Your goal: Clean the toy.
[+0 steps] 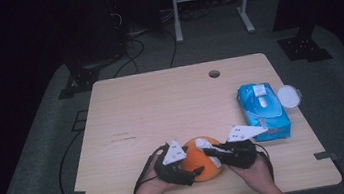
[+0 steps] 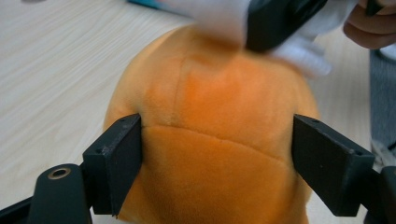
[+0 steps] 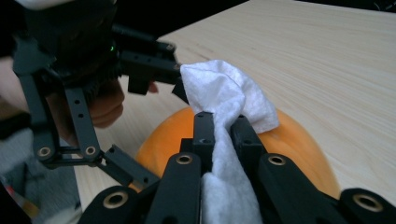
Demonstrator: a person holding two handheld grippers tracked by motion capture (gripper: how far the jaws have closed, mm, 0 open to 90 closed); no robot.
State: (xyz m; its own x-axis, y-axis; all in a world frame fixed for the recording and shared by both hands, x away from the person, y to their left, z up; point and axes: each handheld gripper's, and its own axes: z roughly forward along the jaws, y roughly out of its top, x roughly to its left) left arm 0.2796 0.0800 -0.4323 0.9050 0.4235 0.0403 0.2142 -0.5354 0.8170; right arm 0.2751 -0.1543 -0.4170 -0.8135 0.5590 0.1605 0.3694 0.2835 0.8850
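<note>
Jaws: left gripper [image 2: 217, 154] clamps the orange plush toy [image 2: 215, 140]; right gripper [image 3: 223, 128] pinches a white wipe [image 3: 229, 95]. Wiping step; next, rub across its top.

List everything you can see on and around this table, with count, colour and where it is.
plush toy: one, orange, near edge of the table, between both grippers
tissue: one, white, on top of the plush toy
wipes pack: one, blue, right side of the table
lid: one, white, round, at the right edge beside the wipes pack
table: one, light wood, with a hole near the far edge
left gripper: one, black, jaws against the plush toy's sides
right gripper: one, black, shut on the tissue
</note>
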